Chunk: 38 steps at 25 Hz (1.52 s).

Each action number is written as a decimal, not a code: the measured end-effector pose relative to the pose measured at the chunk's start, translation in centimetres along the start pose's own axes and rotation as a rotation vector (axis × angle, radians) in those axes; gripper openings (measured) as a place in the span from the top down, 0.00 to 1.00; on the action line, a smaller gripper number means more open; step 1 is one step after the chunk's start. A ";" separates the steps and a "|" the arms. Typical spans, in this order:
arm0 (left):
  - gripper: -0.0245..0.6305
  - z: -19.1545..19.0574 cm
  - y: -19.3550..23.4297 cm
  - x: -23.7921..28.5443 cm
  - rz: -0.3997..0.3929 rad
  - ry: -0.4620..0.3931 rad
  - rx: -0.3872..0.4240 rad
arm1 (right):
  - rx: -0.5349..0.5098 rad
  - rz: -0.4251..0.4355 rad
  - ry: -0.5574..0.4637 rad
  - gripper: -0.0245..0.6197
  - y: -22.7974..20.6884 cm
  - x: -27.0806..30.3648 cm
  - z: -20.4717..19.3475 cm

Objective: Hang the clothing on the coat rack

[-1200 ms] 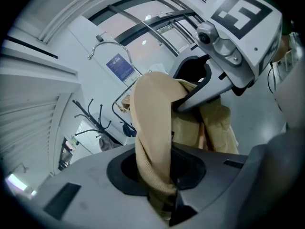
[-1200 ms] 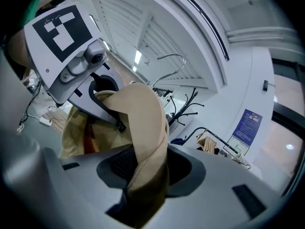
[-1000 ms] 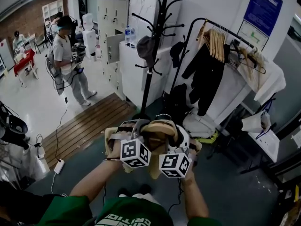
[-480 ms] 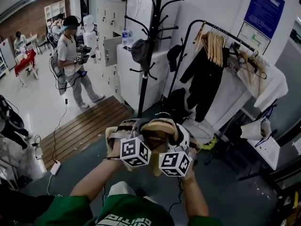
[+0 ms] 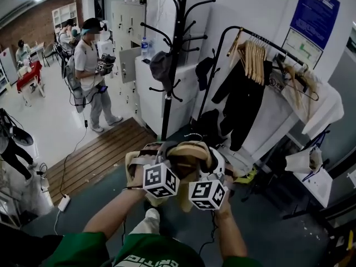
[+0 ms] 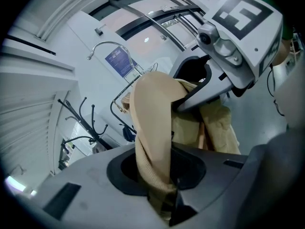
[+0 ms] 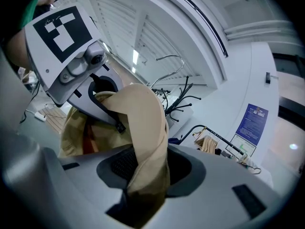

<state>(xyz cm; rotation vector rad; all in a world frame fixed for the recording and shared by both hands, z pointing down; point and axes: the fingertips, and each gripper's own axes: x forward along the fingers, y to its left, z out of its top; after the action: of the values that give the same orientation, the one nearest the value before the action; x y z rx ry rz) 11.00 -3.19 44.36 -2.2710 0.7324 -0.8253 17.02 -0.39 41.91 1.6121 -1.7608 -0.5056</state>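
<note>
Both your grippers are clamped on the tan garment (image 5: 188,151), low in the centre of the head view. The left gripper (image 6: 161,194) pinches one bunched fold and the right gripper (image 7: 143,190) another, each with its jaws closed down around thick cloth. The garment looks soft, light and limp, so expect it to sag and swing between your holds. The black coat rack (image 5: 173,65) stands upper centre, well apart. Grip near the collar so a hook can catch it.

A person (image 5: 89,65) stands near wooden decking (image 5: 100,154) (blue poster (image 5: 313,7) at upper right).
</note>
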 end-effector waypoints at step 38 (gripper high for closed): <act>0.84 -9.1 19.4 16.9 -0.024 -0.040 -0.001 | -0.023 -0.035 0.025 0.71 -4.6 25.9 6.4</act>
<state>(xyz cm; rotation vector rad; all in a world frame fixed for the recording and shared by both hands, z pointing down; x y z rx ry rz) 10.12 -30.48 42.78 -2.2945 0.6888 -0.7888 15.92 -27.38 40.15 1.6289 -1.7061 -0.5180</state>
